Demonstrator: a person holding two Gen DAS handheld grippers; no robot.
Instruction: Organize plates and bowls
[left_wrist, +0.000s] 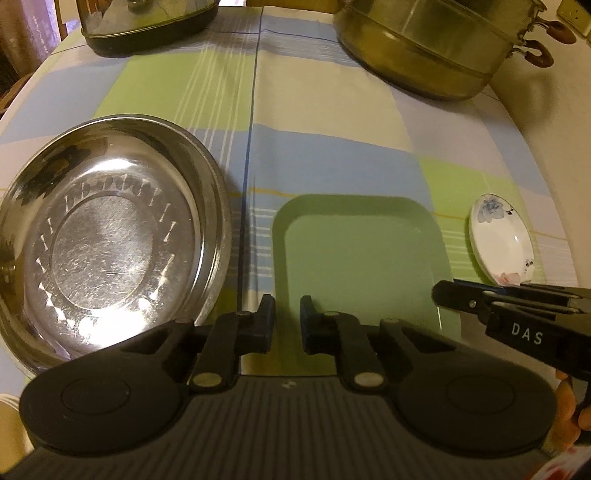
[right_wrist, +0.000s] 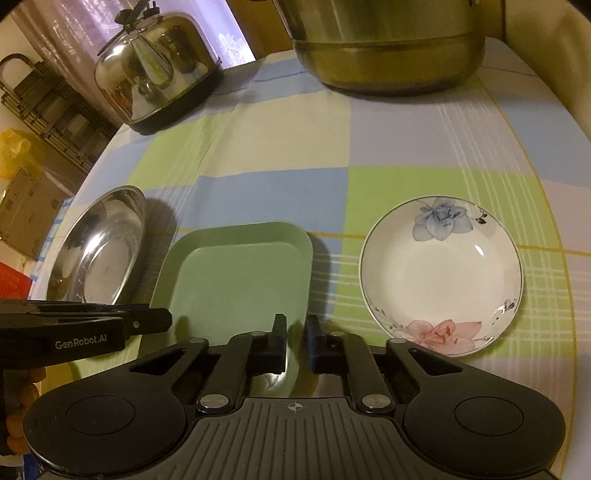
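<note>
The left tool (left_wrist: 288, 321) is closed down to a narrow slot. The left rim of the green tray (left_wrist: 362, 251) runs into that slot at the near corner, so the tool pinches the rim. It points steeply down at the worktop (left_wrist: 325, 110).

The right tool (right_wrist: 297, 338) is closed in the same way on the tray's right rim, again near the corner closest to it. In the left wrist view its black tip comes in from the right and meets that rim. In the right wrist view the left tool's tip sits at the opposite rim. The tray therefore lies flat between the two tools, one on each long side, and stretches away ahead of both.

Just left of the left tool is a steel bowl (left_wrist: 107, 251), upright, close beside the tray but apart from it. Right of the right tool, near the tray with a strip of cloth between them, sits a white plate (right_wrist: 439, 273) with a blue flower on its far rim and a pink one on its near rim.

Well ahead of both tools, at the far edge of the checked cloth, a large metal pot (right_wrist: 388, 55) stands to the right and a shiny kettle (right_wrist: 155, 74) to the left.
</note>
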